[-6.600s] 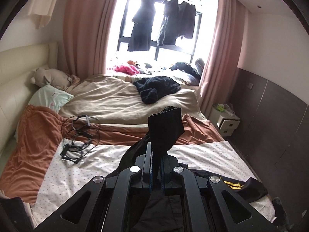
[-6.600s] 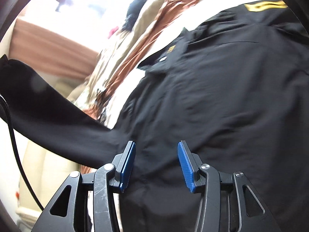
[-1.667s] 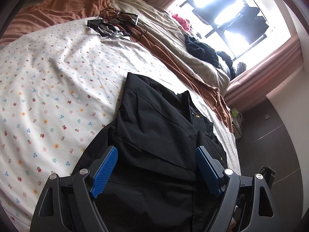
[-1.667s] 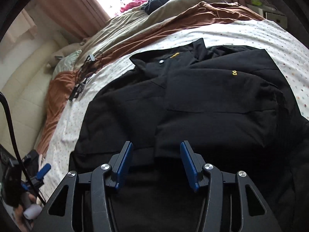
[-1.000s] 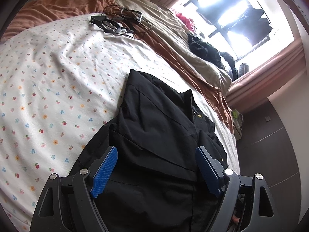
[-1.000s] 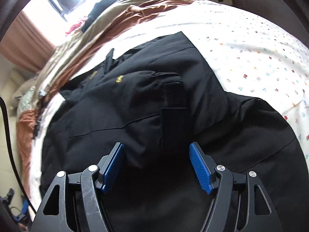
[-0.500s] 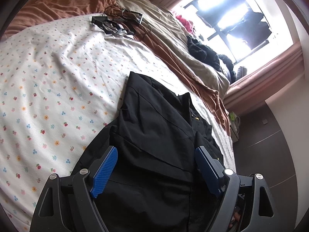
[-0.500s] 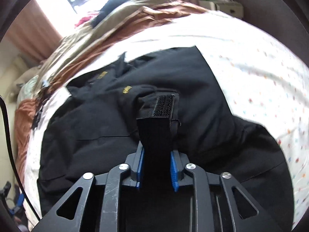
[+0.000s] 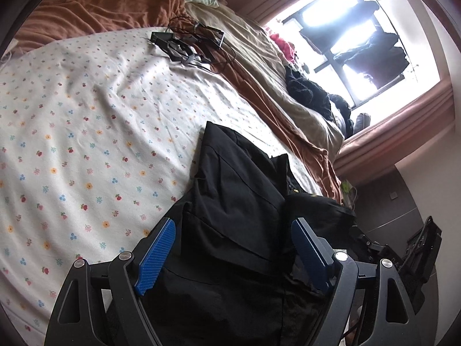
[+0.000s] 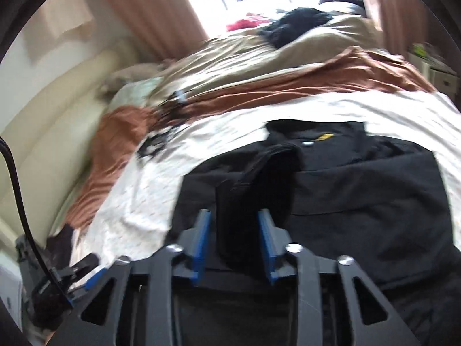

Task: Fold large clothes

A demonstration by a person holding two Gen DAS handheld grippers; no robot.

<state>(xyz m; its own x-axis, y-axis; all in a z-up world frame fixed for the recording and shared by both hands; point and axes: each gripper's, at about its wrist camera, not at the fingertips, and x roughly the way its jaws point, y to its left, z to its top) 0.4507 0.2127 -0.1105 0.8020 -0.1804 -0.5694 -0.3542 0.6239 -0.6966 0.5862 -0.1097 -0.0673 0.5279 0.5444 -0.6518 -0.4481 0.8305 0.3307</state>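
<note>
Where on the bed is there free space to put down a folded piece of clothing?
The flowered sheet is bare between the black jacket and the brown blanket. Its far edge is crowded with black cables; a dark clothes pile lies on the beige quilt near the window.

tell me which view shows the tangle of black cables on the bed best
The left wrist view: the tangle of black cables lies sharp at the far edge of the floral sheet, loops distinct against the brown blanket. The right wrist view shows it only as a smeared dark patch at left, blurred by motion.
</note>
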